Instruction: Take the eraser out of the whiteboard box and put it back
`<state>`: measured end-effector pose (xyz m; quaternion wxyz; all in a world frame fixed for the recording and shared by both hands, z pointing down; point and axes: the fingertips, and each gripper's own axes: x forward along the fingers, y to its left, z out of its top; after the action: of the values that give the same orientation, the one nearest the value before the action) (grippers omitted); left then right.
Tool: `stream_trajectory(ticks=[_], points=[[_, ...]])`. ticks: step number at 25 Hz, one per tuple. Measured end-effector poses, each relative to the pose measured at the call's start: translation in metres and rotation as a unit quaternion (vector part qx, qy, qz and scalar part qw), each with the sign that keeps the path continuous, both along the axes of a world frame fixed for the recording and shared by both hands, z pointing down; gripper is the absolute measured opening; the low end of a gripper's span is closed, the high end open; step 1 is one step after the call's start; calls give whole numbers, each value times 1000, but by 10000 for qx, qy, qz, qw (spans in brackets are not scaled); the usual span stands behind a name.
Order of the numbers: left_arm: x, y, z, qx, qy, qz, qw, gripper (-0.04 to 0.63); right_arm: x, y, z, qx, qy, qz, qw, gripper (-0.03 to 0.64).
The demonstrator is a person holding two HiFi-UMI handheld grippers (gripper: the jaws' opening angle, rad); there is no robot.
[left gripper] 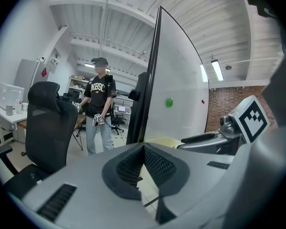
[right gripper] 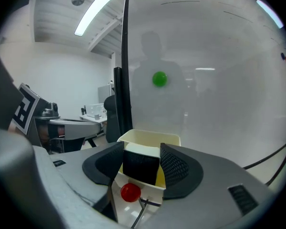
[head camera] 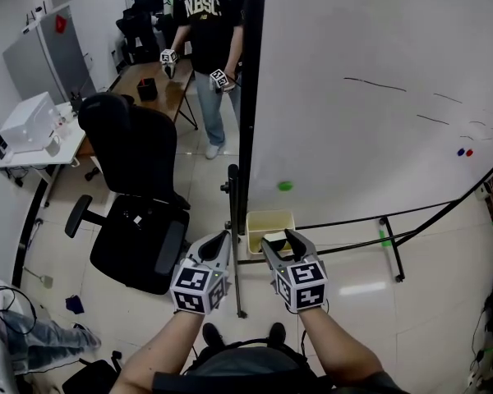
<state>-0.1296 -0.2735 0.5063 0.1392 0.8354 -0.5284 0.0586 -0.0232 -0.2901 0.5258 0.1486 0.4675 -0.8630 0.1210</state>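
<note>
The eraser (right gripper: 141, 165), a block with a dark face and a pale top, sits between the jaws of the right tongs (right gripper: 142, 150). It fills the gap from pad to pad, so the tongs look clamped on its two sides. It is out of the box (right gripper: 151, 137), since in the right gripper view its dark face covers part of the box's front wall instead of being hidden behind it. The box, pale and open at the top, hangs at the lower left corner of the whiteboard (right gripper: 205, 80) with a red magnet (right gripper: 130, 192) on its front. It lies just ahead of the eraser and a little below it. The eraser's narrow width runs across the jaws, so its long axis probably points along them toward the box, though the end-on view makes that hard to confirm. Judged from this, putting it back calls for carrying it forward over the front rim and then down, keeping it square to the opening so a corner does not catch on the wall. The left tongs (left gripper: 144, 146) are closed on nothing, their tips together. In the head view they hang to the left of the board's edge post, beside the right tongs and farther from the box. A green magnet (right gripper: 159, 78) sits on the board above the box.
</note>
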Motion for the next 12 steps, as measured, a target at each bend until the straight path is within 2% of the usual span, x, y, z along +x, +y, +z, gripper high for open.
stream_trajectory(ticks=[12], points=[[1, -4, 2, -35, -58, 66, 10000, 30, -8, -1, 2, 110, 213, -37, 9997, 259]])
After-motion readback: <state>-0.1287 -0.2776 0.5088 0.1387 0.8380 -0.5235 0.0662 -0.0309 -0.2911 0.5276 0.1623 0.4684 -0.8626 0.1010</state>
